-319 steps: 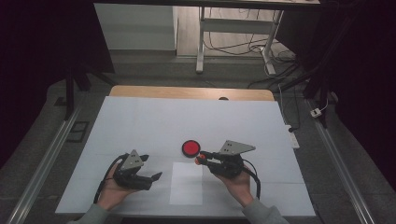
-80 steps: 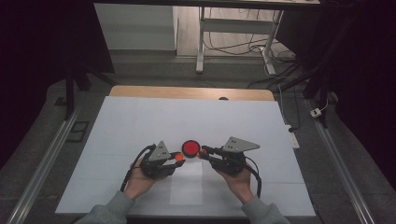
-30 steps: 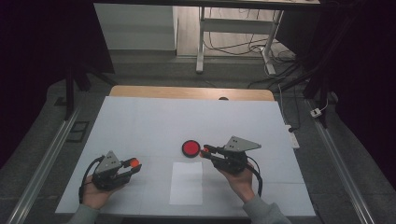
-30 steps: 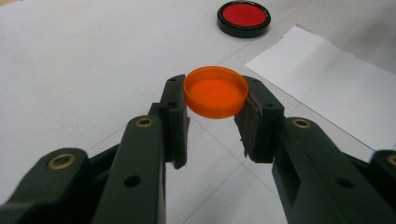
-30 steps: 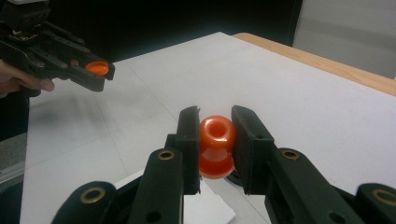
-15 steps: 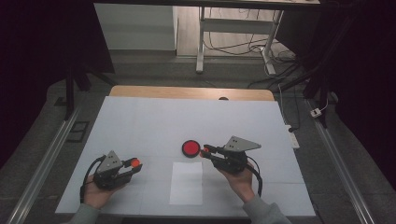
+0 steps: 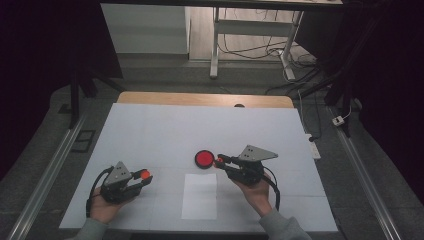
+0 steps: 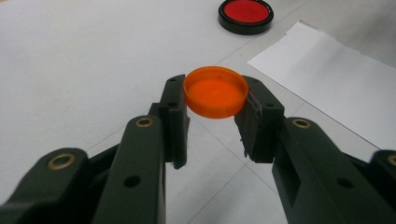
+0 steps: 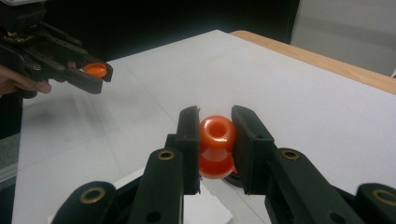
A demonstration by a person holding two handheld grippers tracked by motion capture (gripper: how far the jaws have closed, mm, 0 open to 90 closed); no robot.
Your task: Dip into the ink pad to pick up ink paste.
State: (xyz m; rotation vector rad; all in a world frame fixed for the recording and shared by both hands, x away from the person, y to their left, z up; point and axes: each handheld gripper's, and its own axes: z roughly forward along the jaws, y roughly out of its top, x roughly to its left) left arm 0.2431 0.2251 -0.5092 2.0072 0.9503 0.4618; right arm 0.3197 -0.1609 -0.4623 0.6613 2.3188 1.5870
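Orange plastic is showing between both pairs of jaws. The left gripper [image 8: 215,105] is clamping a shallow orange cap [image 8: 215,92] by its rim, hollow side up, with both black pads pressing on it; in the high view this gripper [image 7: 142,178] is sitting at about eight o'clock on the white table [image 7: 165,130], resting in the person's left hand [image 7: 104,206]. The right gripper [image 9: 215,135] is squeezing the neck of a small orange bottle-like piece [image 9: 215,145], its rounded top rising between the pads. In the high view the right gripper [image 7: 220,161] is lying near the table's middle, at about five o'clock, held by the right hand [image 7: 256,192], with its tips just beside a red disc in a black rim [image 7: 204,159], which is lying flat on the table at the nine o'clock side of those tips. In the left gripper view the same disc [image 8: 246,13] is sitting far ahead at one o'clock. A sheet of white paper [image 7: 200,196] is lying flat between the two hands, toward six o'clock from the disc. The two grippers are staying well apart. No brand, label or writing is readable on the cap, the orange piece, the disc or the paper.
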